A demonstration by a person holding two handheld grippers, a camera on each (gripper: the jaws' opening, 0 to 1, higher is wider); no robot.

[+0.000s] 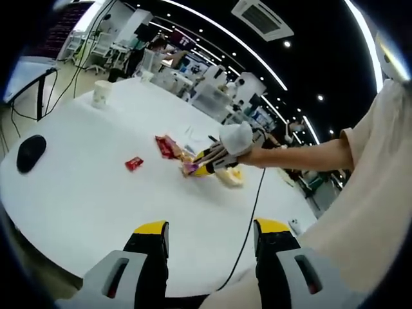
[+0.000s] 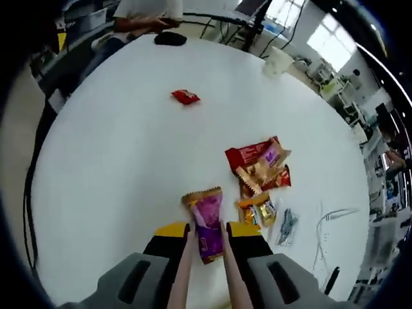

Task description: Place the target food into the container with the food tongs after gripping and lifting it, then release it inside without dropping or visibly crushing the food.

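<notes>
The purple foil snack packet with a tan crimped top (image 2: 206, 222) sits pinched between the two pale pink arms of the food tongs (image 2: 182, 270), which run up between the yellow-tipped jaws of the right hand-held gripper (image 2: 206, 233). That gripper is closed narrowly on the tongs, squeezing them onto the packet. The packet is above the round white desk (image 2: 129, 167); whether it is lifted clear or resting on the surface is hard to judge from this angle.

Just beyond the packet lies a loose cluster of other wrapped snacks: a red and tan wrapper (image 2: 259, 161), a small orange and yellow packet (image 2: 259, 210) and a clear plastic sachet (image 2: 287, 225) beside it. A small red wrapper (image 2: 185, 97) lies well apart, further across the desk. A white paper cup (image 2: 278, 62) stands near the far edge, and a black computer mouse (image 2: 170, 38) lies near another edge.

In the left gripper view, the left hand-held gripper (image 1: 211, 233) hangs above the desk edge with its yellow-tipped jaws wide apart and nothing between them. A person's bare forearm (image 1: 302, 156) reaches over the snack cluster, holding the right hand-held gripper. A black cable (image 1: 248, 225) trails across the desk.
</notes>
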